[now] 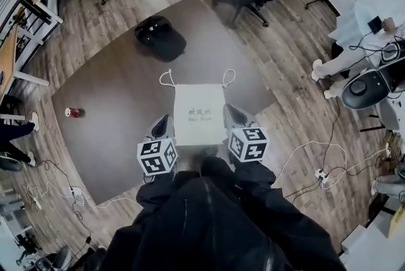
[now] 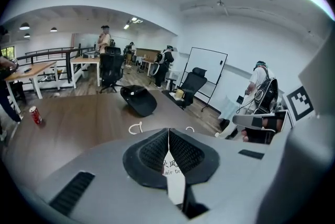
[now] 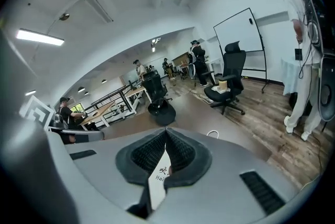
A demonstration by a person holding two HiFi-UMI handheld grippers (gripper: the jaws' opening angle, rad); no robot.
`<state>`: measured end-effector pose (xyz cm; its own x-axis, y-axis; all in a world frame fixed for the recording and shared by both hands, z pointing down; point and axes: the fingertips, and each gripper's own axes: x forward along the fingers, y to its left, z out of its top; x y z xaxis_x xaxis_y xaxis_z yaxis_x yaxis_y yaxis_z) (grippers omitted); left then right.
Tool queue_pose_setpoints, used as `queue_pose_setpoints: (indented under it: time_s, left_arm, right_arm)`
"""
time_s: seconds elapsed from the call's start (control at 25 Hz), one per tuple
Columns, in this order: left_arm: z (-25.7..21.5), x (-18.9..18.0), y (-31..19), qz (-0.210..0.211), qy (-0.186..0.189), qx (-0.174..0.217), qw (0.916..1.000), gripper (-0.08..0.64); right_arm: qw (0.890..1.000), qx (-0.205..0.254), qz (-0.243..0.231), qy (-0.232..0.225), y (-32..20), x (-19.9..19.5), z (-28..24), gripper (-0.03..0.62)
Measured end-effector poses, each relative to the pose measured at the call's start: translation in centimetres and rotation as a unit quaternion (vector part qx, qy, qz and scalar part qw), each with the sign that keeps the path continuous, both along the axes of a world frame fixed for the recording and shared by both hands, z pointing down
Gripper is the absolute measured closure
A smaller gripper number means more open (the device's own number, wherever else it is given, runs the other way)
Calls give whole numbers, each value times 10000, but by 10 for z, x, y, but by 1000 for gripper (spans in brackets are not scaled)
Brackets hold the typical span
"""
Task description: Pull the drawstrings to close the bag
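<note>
Nothing's been pulled yet, I'd say. The white bag [image 1: 199, 114] lies flat on the grey tabletop [image 1: 107, 105], with both drawstring loops [image 1: 168, 78] slack at its far end. The left hand-held gripper [image 1: 163, 124] and right hand-held gripper [image 1: 233, 113] flank its near corners, both clamped shut on nothing as far as I can see. Next they need to open, reach the loops and pinch one each.

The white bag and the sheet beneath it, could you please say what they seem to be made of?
White bag: likely matte cloth, given its soft edges and cord drawstrings. Grey sheet: probably thin matte carpet or felt; flat, no shine.
</note>
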<state>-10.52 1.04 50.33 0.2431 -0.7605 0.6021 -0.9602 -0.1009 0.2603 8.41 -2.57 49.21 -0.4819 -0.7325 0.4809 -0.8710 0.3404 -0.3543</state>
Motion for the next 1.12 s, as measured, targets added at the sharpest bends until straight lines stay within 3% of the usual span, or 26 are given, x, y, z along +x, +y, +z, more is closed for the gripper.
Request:
queue_pose_setpoints:
  time_s: [0.24,0.48,0.72,0.96,1.12]
  left_arm:
    - [56,12,-10,166,-414,-705,9965,528]
    - [79,14,-30,287,-359,-933,9946,528]
    - [109,-10,-83,-98,-255,-1016,9944,528]
    - [165,-30,-114,-505,6,-1418,9886,528]
    - [198,-39,-130,-610,197,-1676,9838,525]
  right_arm:
    - [9986,-529,-28,62,-9,14,44,571]
    - [9955,-935,144,-28,-24,22,78,571]
    - [9913,-1272,348,-6,-61,24,112,569]
    - [9803,-1843,705,100,-93,33,167,564]
    - [9670,-2351,979,39,-112,34,206,495]
